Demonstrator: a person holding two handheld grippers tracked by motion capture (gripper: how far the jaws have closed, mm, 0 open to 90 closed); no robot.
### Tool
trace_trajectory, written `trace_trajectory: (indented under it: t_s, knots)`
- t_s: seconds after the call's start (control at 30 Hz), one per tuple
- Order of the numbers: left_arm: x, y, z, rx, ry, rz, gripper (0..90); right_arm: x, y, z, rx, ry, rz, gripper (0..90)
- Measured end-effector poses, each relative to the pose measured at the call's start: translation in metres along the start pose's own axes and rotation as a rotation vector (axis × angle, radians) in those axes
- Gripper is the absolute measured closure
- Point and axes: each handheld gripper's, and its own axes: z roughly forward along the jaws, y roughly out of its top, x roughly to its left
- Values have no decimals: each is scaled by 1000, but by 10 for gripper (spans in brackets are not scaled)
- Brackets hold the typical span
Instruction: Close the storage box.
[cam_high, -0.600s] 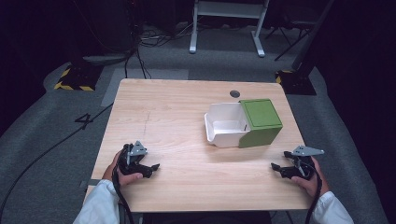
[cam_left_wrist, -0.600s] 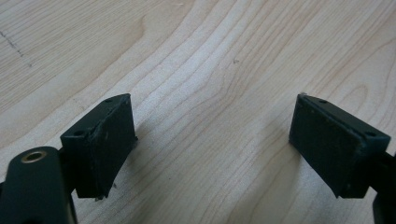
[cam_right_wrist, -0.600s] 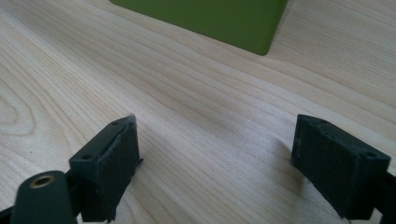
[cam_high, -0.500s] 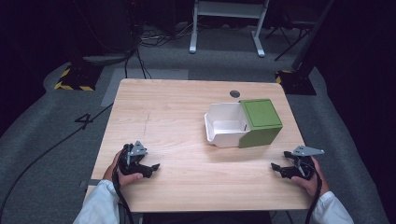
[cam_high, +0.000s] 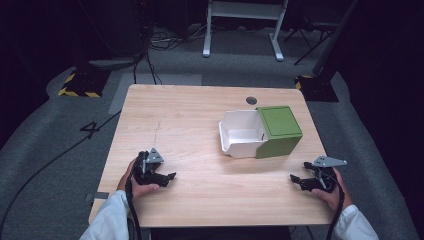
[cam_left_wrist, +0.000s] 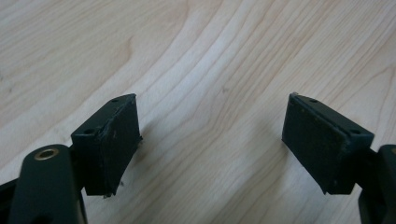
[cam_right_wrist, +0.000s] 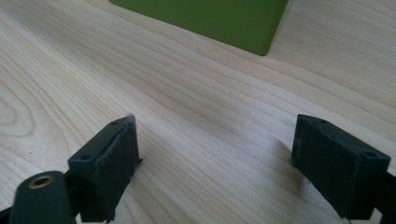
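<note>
the green and white box (cam_high: 261, 132) sits on the wooden table (cam_high: 200, 115), its white tray slid partway out on the side facing the left gripper (cam_high: 167, 177). that gripper rests well away from the box, jaws released and empty. the right gripper (cam_high: 296, 180) lies nearer the box's green end (cam_right_wrist: 205, 16), jaws likewise spread, grasping nothing.

High view overlooks the table (cam_high: 200, 115); both claw views skim its wood closely.

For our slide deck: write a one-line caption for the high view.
Open left gripper and right gripper rest on the wooden table, near a half-open green-and-white box.
</note>
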Motion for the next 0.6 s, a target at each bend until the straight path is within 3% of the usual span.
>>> trace_trajectory:
  t_s: [0.23, 0.3, 0.37, 0.43, 0.5, 0.53, 0.6]
  knots:
    - [-5, 24, 4, -59, 4, 4, 251, 0, 0, 0, 0, 0, 0, 148]
    - [-8, 39, 9, -67, -3, 36, 257, 0, 0, 0, 0, 0, 0, 148]
    - [-10, 45, 11, -70, 1, 45, 265, 0, 0, 0, 0, 0, 0, 148]
    - [-14, 62, 16, -94, -13, 53, 279, 0, 0, 0, 0, 0, 0, 148]
    - [-15, 68, 18, -102, -16, 54, 281, 0, 0, 0, 0, 0, 0, 147]
    - [-18, 80, 21, -117, -7, 74, 283, 0, 0, 0, 0, 0, -1, 148]
    - [-21, 90, 25, -123, -7, 77, 285, 0, 0, 0, 0, 0, 0, 148]
